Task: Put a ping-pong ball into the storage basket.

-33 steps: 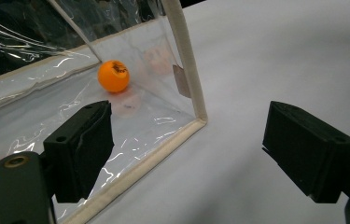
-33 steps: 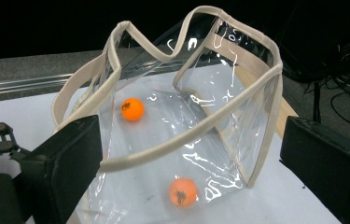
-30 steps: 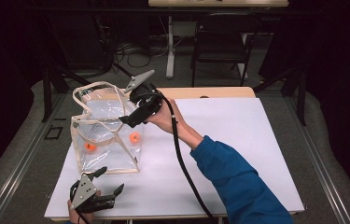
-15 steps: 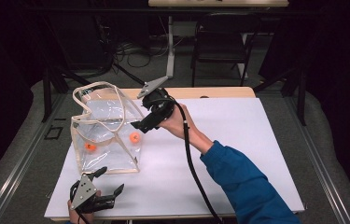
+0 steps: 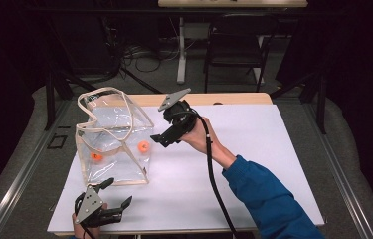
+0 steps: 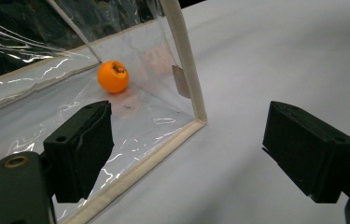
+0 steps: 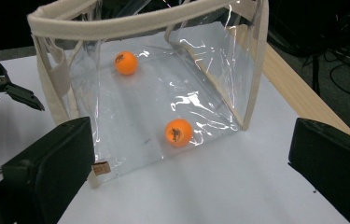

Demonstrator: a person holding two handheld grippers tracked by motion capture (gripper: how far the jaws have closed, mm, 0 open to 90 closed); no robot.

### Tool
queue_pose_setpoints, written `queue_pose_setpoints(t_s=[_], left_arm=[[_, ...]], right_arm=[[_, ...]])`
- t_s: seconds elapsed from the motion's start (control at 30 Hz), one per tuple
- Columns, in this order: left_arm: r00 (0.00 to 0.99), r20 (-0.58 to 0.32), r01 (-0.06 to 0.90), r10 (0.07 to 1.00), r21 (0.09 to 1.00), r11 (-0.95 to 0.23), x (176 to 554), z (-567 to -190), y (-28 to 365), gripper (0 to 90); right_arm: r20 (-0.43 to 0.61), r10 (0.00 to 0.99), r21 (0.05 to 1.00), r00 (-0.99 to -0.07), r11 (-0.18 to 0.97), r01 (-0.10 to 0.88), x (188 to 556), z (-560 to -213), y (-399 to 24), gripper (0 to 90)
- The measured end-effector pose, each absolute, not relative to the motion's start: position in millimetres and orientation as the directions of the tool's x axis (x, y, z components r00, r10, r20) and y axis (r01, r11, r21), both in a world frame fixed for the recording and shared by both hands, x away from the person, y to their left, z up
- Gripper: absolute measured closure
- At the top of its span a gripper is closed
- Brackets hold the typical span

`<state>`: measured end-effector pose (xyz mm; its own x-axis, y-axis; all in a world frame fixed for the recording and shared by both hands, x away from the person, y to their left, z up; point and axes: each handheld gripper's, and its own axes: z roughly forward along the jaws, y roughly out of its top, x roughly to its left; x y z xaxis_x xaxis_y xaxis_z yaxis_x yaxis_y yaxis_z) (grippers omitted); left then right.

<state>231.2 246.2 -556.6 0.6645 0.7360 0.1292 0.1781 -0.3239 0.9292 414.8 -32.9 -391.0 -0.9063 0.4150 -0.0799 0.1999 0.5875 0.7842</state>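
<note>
Clear plastic bag (image 5: 114, 144) with cream fabric trim, upright on the white tabletop (image 5: 253, 164), two orange balls (image 7: 178, 132) inside. My right tool (image 5: 166, 135), just beside it, stands wide; my left tool (image 5: 112, 206) wide, empty.

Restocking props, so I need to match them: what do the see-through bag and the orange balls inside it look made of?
The bag looks like clear, glossy soft plastic, perhaps vinyl: it creases and throws glare. Its trim looks like matte cream woven fabric. The two balls look like smooth, hard orange plastic, much like table-tennis balls.
</note>
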Motion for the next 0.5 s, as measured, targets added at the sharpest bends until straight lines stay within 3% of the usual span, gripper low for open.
queue_pose_setpoints(t_s=[0.5], left_arm=[[0.667,0.133,0.175,0.733,0.929,-0.327,231.4,-556.4,246.3,16.0]], right_arm=[[-0.082,0.43,0.773,-0.899,0.596,0.215,407.2,-403.0,-52.2,0.0]])
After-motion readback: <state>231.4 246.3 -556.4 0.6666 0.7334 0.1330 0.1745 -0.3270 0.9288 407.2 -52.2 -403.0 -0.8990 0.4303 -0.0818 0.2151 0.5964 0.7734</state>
